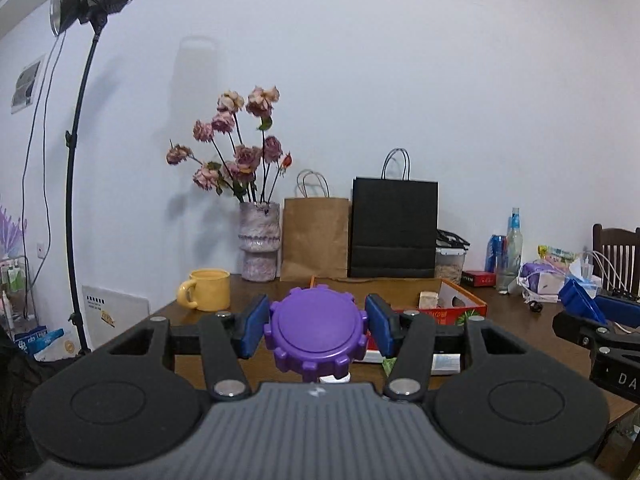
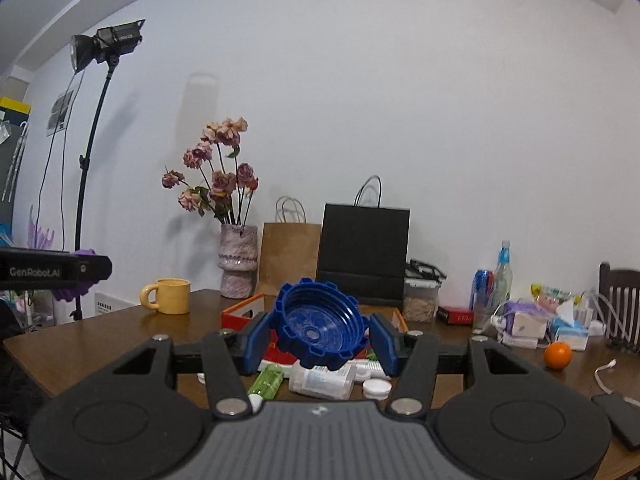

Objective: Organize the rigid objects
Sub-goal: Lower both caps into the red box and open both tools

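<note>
My left gripper (image 1: 318, 330) is shut on a purple toothed lid (image 1: 318, 334) and holds it above the wooden table (image 1: 512, 320), its flat top facing the camera. My right gripper (image 2: 320, 338) is shut on a blue toothed lid (image 2: 320, 326), hollow side facing the camera, held above the table. Below it lie a white pill bottle (image 2: 324, 380), a green bottle (image 2: 267, 380) and a small white cap (image 2: 377, 388). An orange cardboard box (image 1: 460, 300) stands behind the lids; it also shows in the right wrist view (image 2: 244, 310). The right gripper shows at the right edge of the left wrist view (image 1: 592, 320).
A yellow mug (image 1: 208, 290), a vase of dried roses (image 1: 259, 240), a brown bag (image 1: 315, 236) and a black bag (image 1: 394, 228) line the back. Bottles, tissue packs, an orange (image 2: 557, 355) and a chair (image 2: 620, 304) are at the right. A light stand (image 1: 76, 200) is left.
</note>
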